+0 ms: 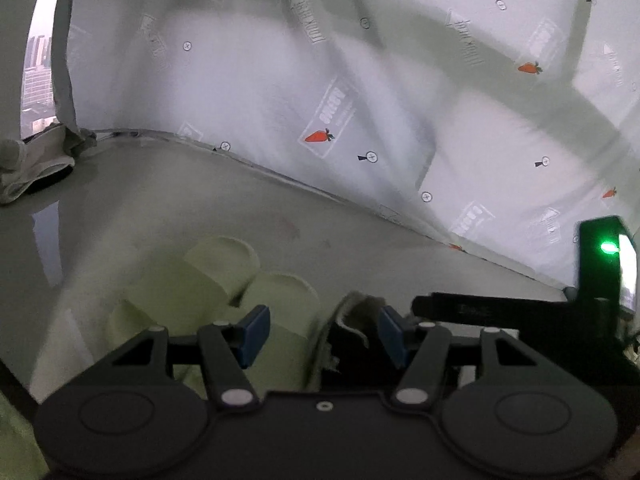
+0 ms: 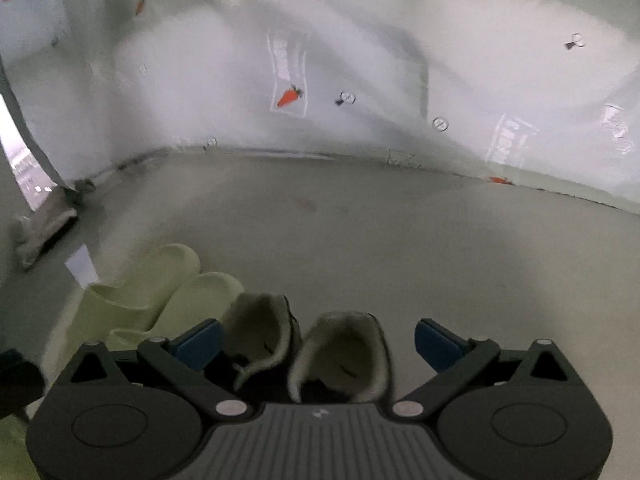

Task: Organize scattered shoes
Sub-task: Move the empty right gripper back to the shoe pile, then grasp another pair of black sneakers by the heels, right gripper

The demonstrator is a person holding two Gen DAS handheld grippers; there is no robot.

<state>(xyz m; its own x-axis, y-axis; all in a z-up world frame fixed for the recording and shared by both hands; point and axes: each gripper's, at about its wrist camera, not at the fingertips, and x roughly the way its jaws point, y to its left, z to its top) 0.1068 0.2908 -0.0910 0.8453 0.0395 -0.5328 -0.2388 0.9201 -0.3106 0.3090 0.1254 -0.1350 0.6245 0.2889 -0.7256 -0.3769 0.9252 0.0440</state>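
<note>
The left gripper (image 1: 322, 334) hung spread and empty above the grey floor (image 1: 168, 208), pale green slides (image 1: 224, 280) at its eleven o'clock. The right gripper (image 2: 318, 344) (also spread wide) gripped nothing; two fleece-lined slippers (image 2: 304, 344) sat side by side between its fingers, green slides at ten o'clock. A carrot-print sheet (image 2: 360, 72) stood behind.

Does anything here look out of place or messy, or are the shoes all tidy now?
The green slippers and the fleece-lined shoes sit side by side in a row. One thing stands out: a pale shoe lies alone by the curtain's edge, far from the row. Both grippers are open and empty.
</note>
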